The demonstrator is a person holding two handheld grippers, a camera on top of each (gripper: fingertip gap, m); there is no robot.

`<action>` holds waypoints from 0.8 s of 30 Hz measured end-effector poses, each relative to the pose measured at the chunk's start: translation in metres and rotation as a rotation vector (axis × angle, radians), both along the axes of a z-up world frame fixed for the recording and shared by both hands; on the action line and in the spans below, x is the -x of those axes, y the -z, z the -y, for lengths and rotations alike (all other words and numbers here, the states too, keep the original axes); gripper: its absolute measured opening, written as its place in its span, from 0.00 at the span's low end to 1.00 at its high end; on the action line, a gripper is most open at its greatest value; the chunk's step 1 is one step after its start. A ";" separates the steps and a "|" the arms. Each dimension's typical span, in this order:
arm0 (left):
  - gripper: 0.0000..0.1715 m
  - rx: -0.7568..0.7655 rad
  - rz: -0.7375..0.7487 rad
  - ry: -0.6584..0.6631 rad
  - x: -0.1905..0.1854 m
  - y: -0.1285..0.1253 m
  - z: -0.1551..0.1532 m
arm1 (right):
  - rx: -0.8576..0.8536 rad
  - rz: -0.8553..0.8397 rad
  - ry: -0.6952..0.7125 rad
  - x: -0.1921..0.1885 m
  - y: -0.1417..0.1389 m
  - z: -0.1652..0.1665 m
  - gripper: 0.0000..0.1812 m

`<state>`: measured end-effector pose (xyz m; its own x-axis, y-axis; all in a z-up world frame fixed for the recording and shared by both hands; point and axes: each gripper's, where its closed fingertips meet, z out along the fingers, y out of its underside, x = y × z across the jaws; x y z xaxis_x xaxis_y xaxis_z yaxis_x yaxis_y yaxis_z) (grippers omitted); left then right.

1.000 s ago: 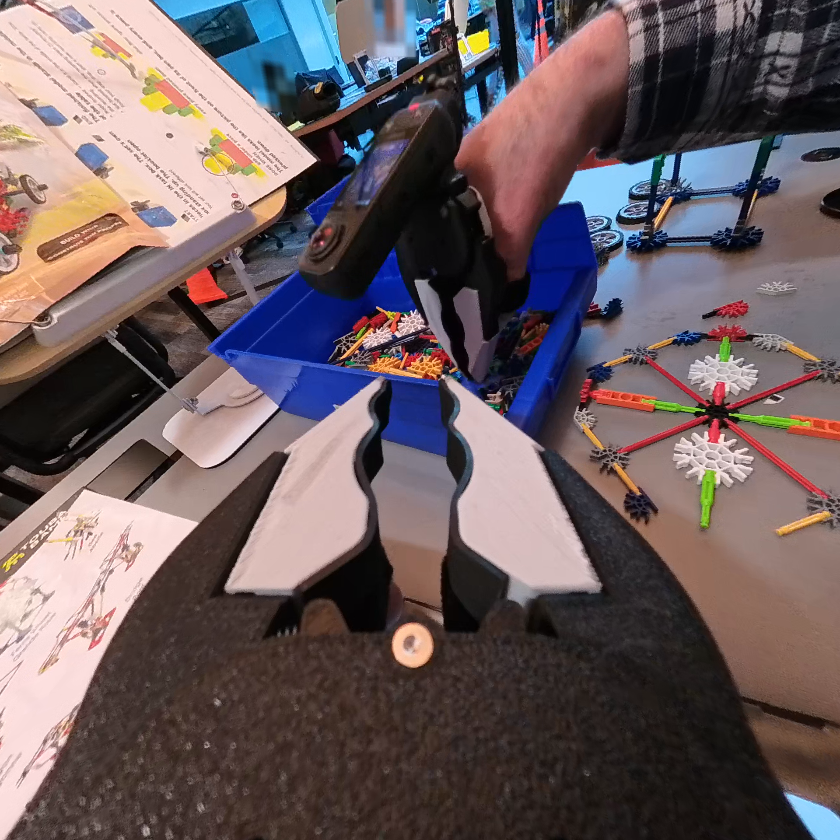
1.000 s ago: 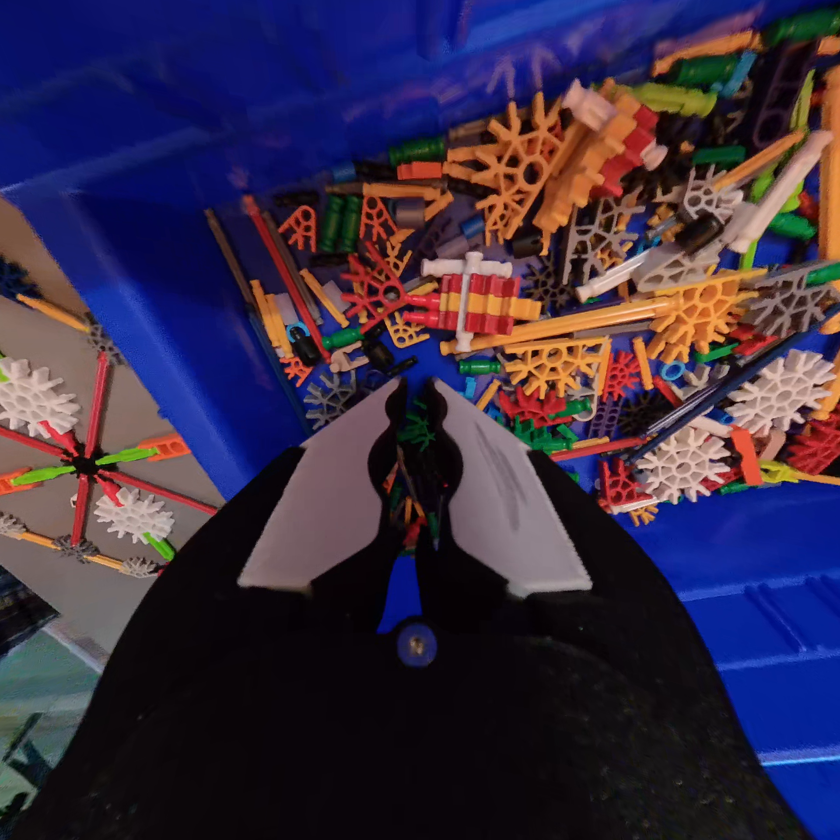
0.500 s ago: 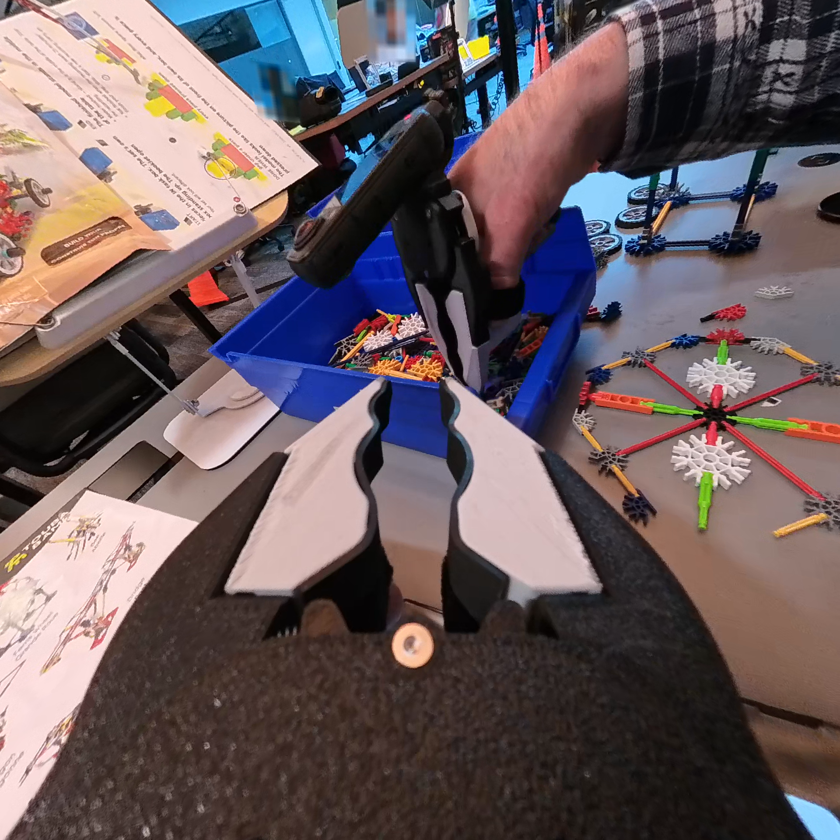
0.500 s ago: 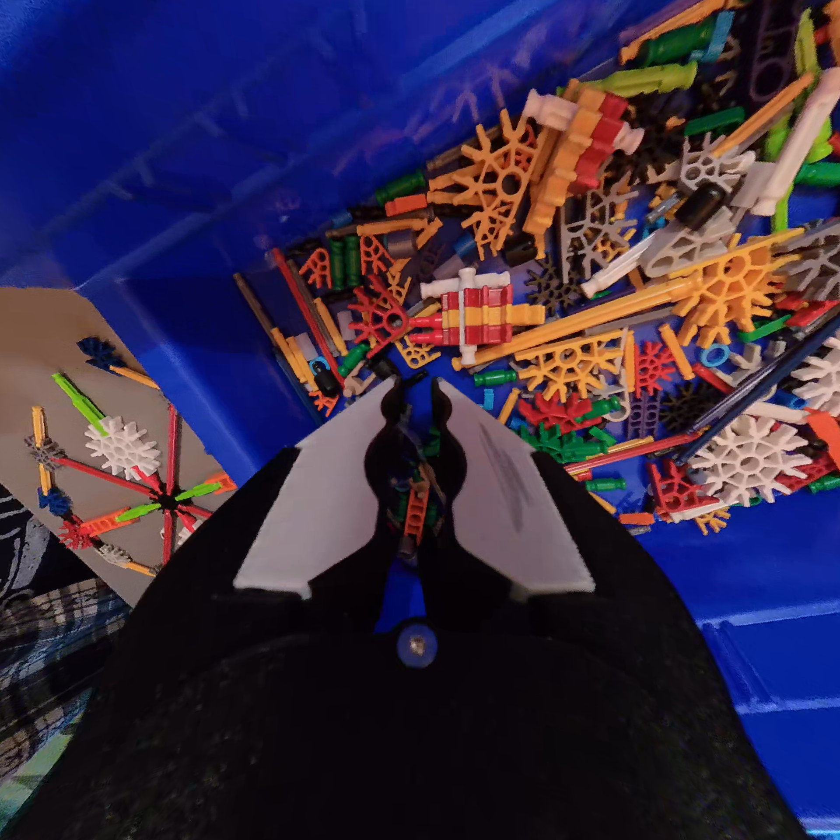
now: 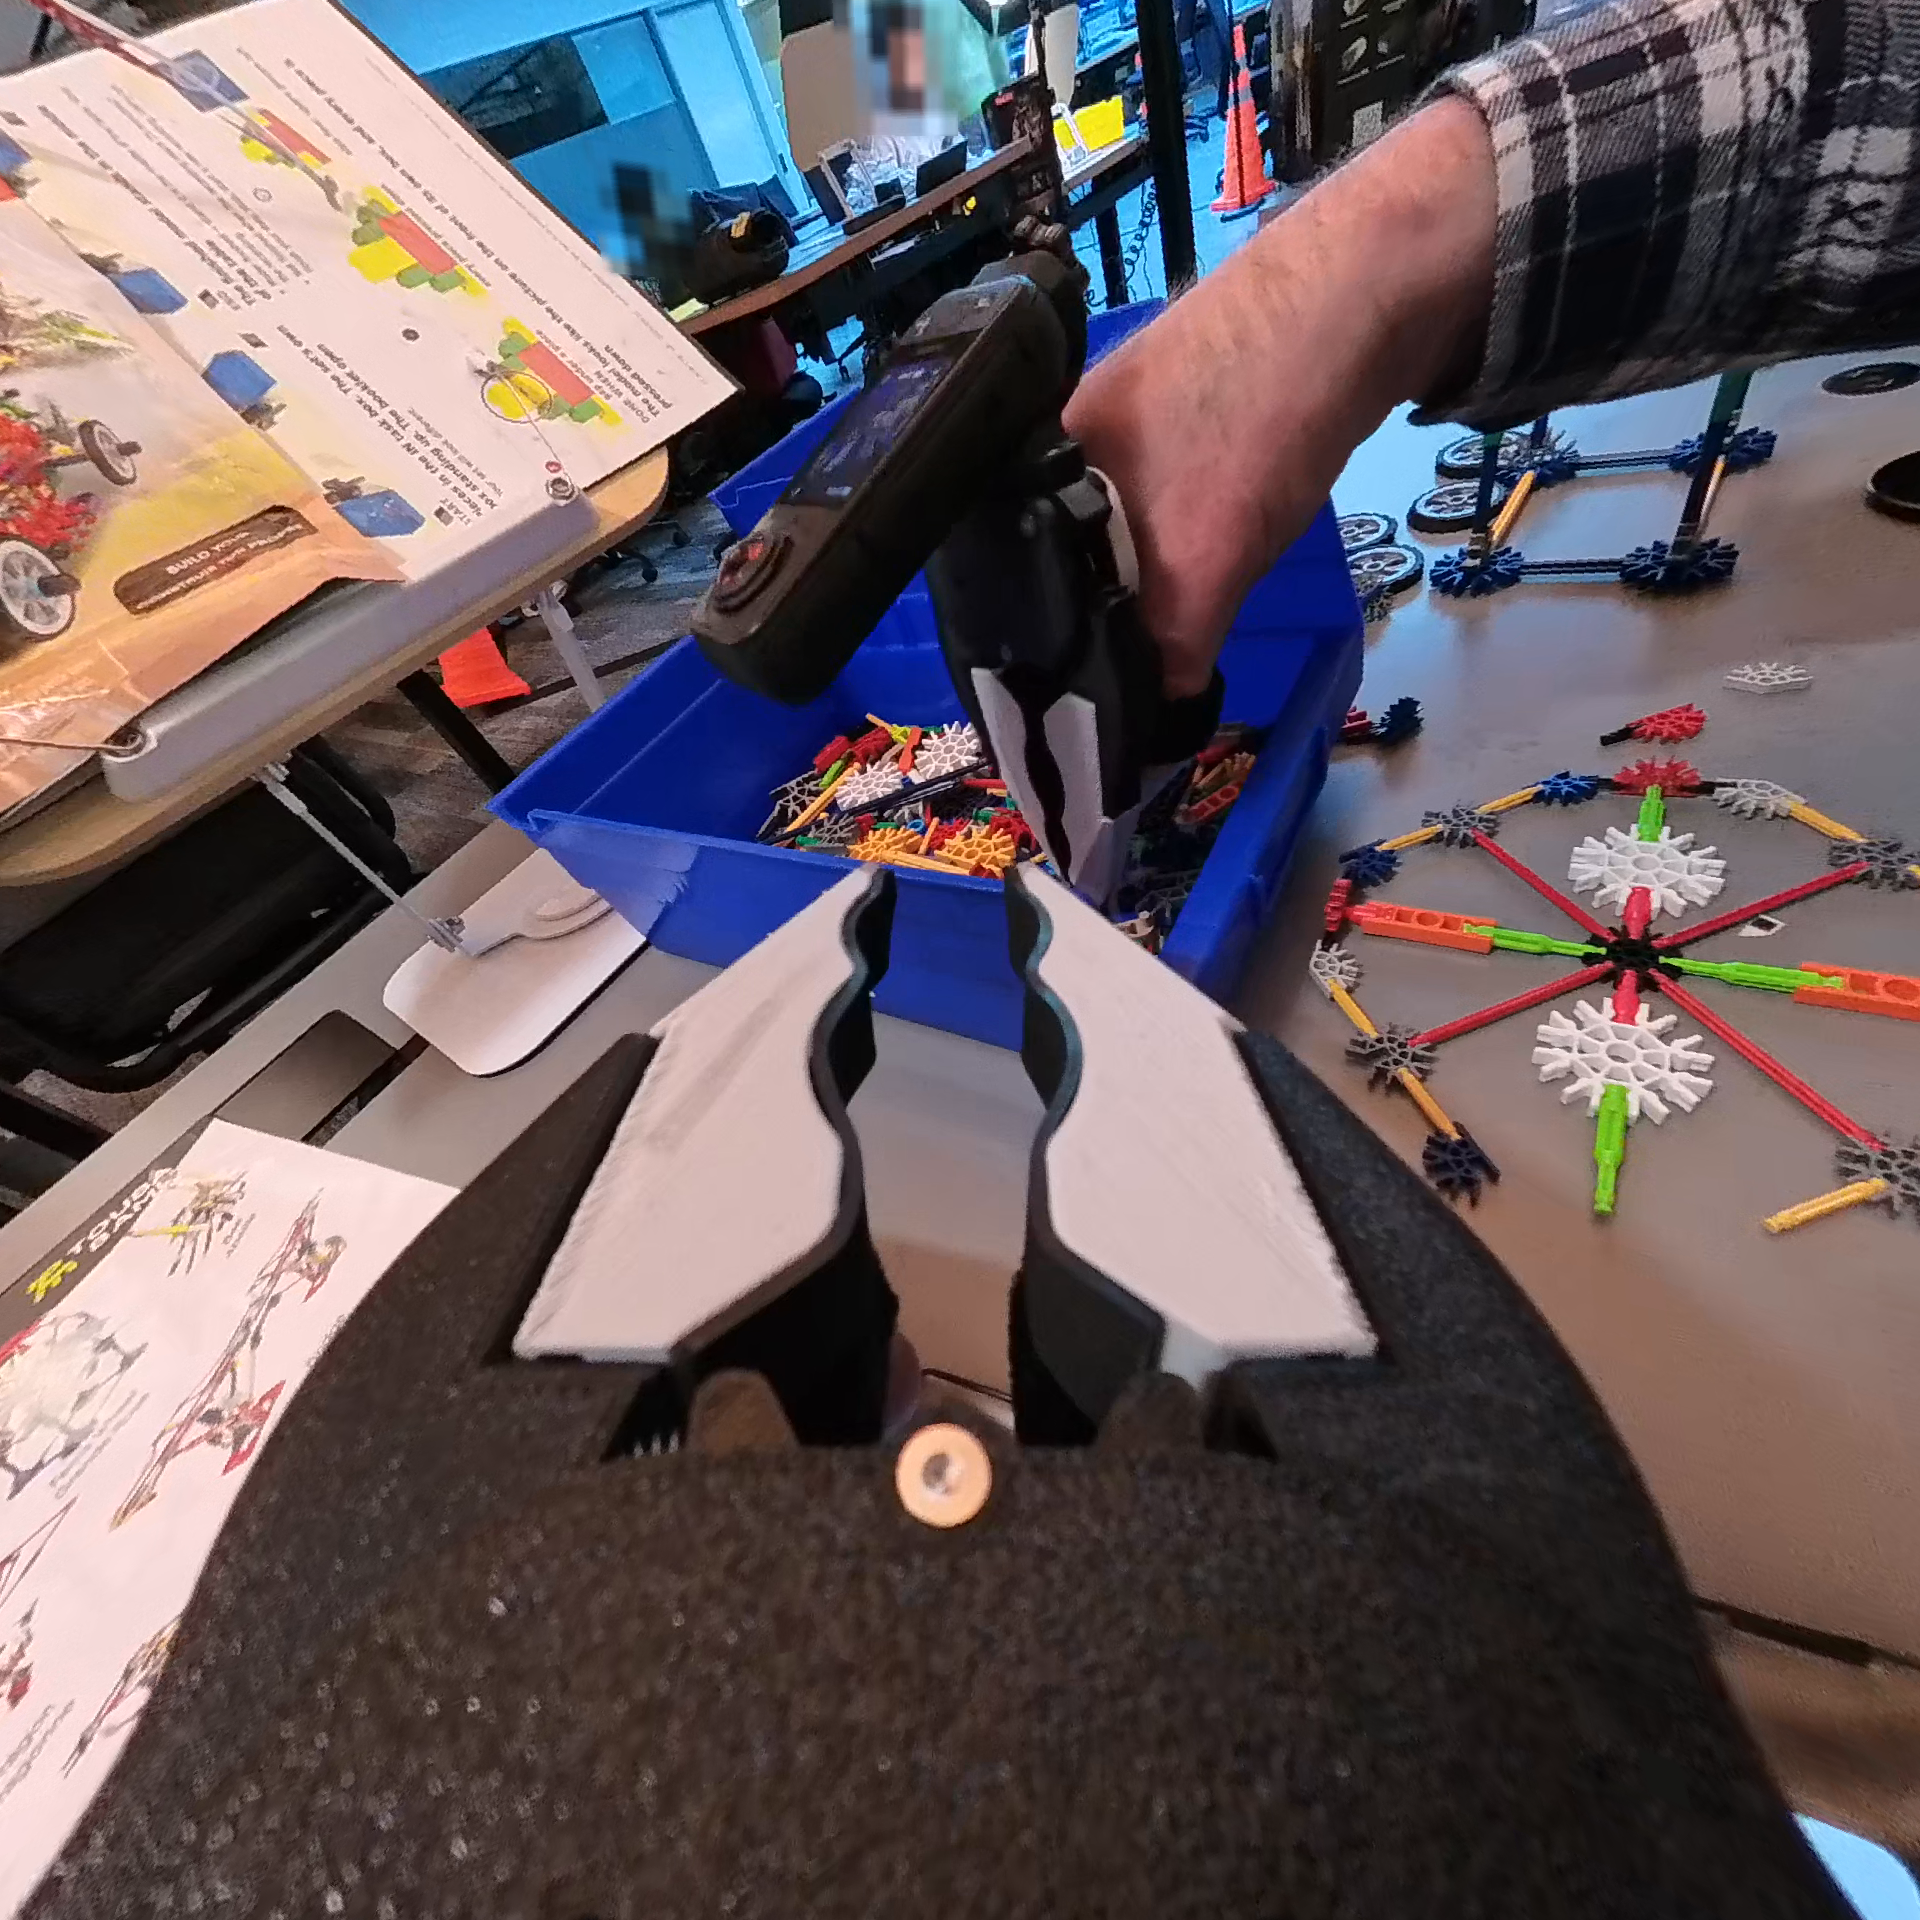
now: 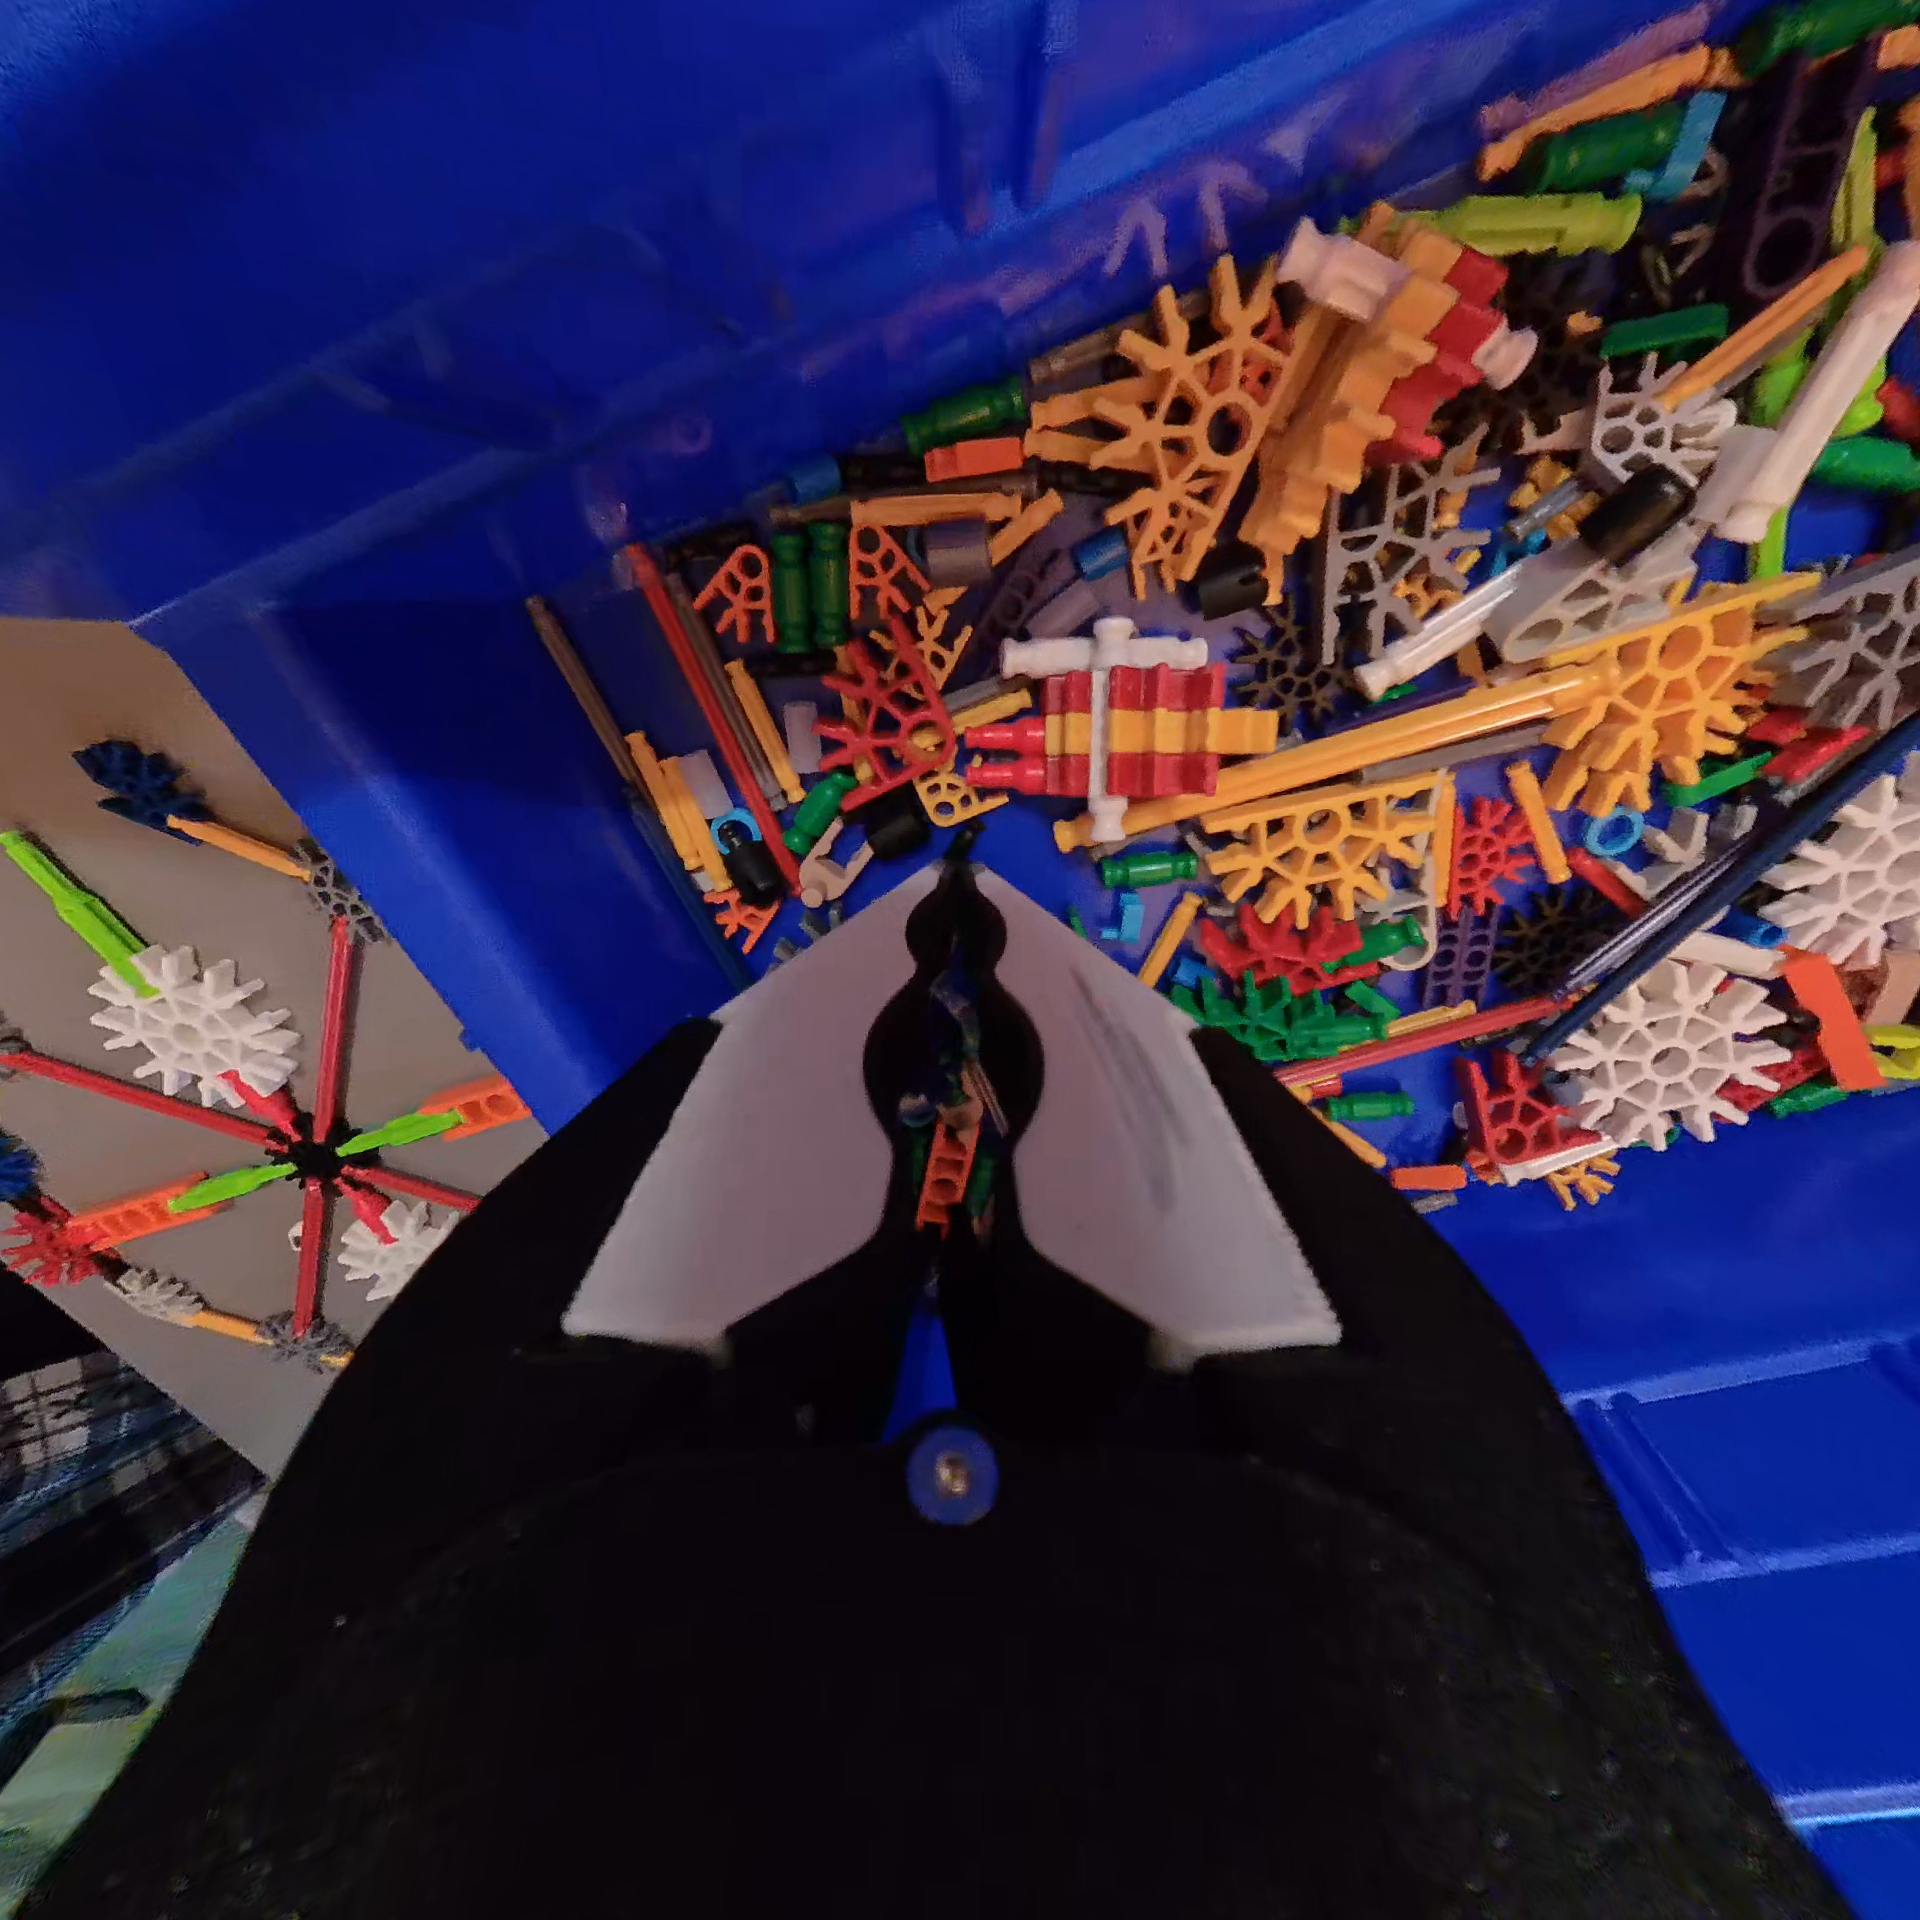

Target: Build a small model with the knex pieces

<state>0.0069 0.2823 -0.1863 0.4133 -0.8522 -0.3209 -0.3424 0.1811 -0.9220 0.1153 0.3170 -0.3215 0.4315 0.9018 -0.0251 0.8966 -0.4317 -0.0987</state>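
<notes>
The right hand-held gripper (image 6: 961,883) points down into the blue bin (image 5: 665,748), fingertips pinched together on a small dark piece whose kind I cannot tell, just above the loose building pieces (image 6: 1351,727). The left hand-held gripper (image 5: 948,904) hovers empty, jaws parted, over the table (image 5: 1558,1403) near its edge, beside the flat spoked wheel (image 5: 1631,951), apparently waiting.
</notes>
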 end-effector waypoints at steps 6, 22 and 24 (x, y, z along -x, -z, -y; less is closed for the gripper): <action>0.12 -0.001 0.007 0.001 0.001 -0.001 0.001 | -0.004 -0.006 0.029 -0.001 -0.003 -0.001 0.04; 0.12 -0.001 0.006 0.001 0.000 -0.001 0.001 | -0.041 -0.008 0.049 -0.008 -0.012 -0.007 0.00; 0.12 -0.001 0.006 0.000 0.000 -0.001 0.001 | -0.040 -0.011 0.051 -0.008 -0.014 -0.008 0.00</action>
